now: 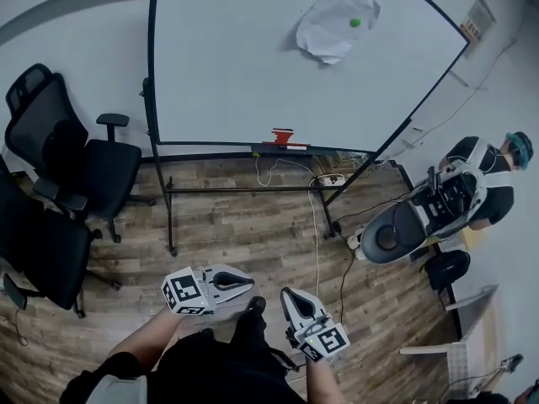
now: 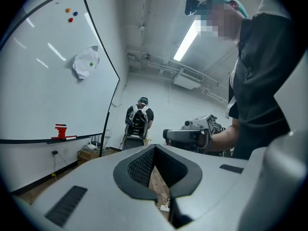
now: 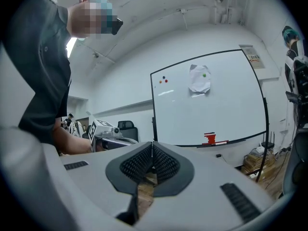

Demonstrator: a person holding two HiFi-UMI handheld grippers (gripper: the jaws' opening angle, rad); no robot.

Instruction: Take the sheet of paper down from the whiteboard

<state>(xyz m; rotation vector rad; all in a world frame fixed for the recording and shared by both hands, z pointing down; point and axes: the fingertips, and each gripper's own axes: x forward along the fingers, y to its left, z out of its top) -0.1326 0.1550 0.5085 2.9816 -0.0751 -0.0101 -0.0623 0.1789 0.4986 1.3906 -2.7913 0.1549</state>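
A crumpled white sheet of paper (image 1: 335, 23) hangs high on the whiteboard (image 1: 227, 66), pinned by a green magnet (image 1: 354, 23). It also shows in the left gripper view as the paper (image 2: 86, 62) and in the right gripper view as the paper (image 3: 199, 78). Both grippers are held low in front of the person, far from the board. My left gripper (image 1: 249, 284) is shut and empty, its tips (image 2: 154, 150) pressed together. My right gripper (image 1: 286, 294) is likewise shut with nothing in it, tips (image 3: 152, 148) meeting.
A red eraser (image 1: 283, 138) sits on the board's tray. Black office chairs (image 1: 76, 162) stand at the left. A person with equipment (image 1: 480, 179) is at the right, beside a round device (image 1: 392, 234). Cables (image 1: 316, 217) run over the wooden floor under the board's stand.
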